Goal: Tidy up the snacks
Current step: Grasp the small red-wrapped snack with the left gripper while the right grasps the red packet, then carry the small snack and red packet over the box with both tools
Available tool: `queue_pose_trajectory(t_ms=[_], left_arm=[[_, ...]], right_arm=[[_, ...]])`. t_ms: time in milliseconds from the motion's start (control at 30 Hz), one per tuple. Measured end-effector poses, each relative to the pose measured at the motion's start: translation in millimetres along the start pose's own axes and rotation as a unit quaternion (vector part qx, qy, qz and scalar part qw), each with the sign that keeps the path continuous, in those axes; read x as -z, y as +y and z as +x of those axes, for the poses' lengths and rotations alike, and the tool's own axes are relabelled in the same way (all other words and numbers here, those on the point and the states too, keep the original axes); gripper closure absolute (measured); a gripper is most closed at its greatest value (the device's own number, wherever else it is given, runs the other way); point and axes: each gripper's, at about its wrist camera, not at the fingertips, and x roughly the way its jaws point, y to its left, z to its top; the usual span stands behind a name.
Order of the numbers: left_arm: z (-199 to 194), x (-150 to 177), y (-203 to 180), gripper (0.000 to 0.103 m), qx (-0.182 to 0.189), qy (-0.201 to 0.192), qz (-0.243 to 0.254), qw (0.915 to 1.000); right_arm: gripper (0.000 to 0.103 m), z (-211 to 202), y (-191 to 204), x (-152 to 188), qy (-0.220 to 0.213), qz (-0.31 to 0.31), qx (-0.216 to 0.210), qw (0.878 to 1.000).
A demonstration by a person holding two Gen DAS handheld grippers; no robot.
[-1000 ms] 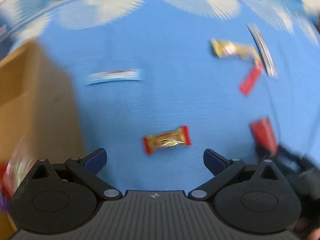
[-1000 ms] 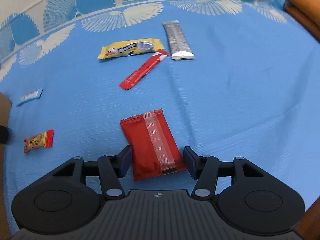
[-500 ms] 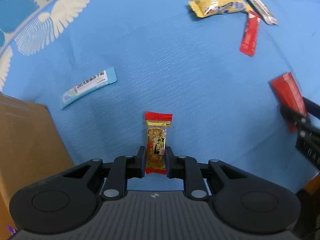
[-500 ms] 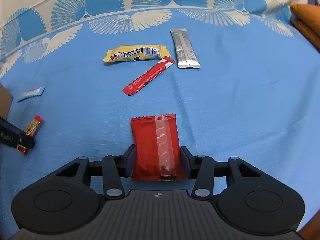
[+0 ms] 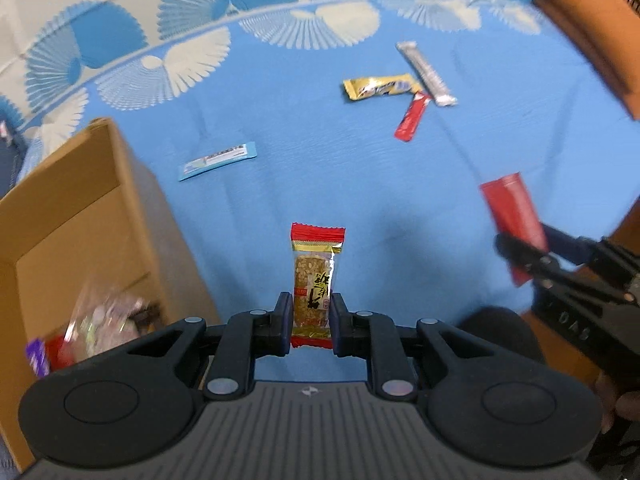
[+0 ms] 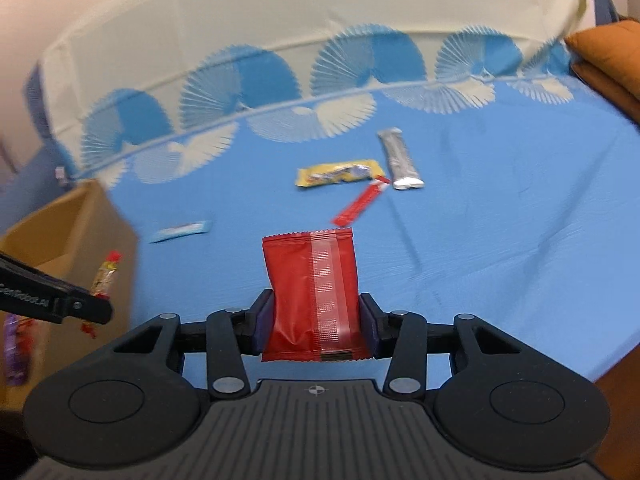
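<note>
Cardboard box [image 5: 76,216] sits far left on the blue tabletop [image 5: 320,168], a few snacks already inside. Just right of the box, my left claw [image 5: 311,312] is clamped on the peanut bar [image 5: 314,280], lifted off the cloth. Further right of it, my right claw [image 6: 314,320] pinches the red packet [image 6: 312,292].

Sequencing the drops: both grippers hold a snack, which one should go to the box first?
Left, probably. The left gripper holds the nut bar with the open box right beside it. The right gripper, clamped on the red pack, sits farther away, and the left gripper lies between it and the box.
</note>
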Motion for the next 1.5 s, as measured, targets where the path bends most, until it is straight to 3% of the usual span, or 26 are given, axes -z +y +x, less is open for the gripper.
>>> queue_pose_trajectory(t_ms=[267, 467, 667, 1000, 1500], left_arm=[[-76.9, 90.6, 25.6, 0.083, -0.028, -0.047, -0.029, 0.9981], [-121.3, 163.4, 69.5, 0.083, -0.044, -0.077, -0.095, 0.9916], [-145.3, 217.1, 103.3, 0.083, -0.054, -0.095, -0.144, 0.9836], [-158.1, 245.4, 115.8, 0.082, -0.039, -0.126, -0.166, 0.9773], [-158.6, 251.2, 123.6, 0.082, -0.03, -0.131, -0.178, 0.9749]], right_arm=[[0.056, -83.4, 71.8, 19.3, -0.029, -0.062, -0.072, 0.995], [0.056, -118.1, 136.0, 43.9, -0.017, -0.122, -0.131, 0.984], [0.056, -138.4, 177.2, 66.4, -0.006, -0.17, -0.141, 0.975], [0.056, -158.4, 209.4, 83.3, -0.006, -0.218, -0.128, 0.968], [0.055, -161.4, 216.3, 87.1, -0.004, -0.23, -0.118, 0.966]])
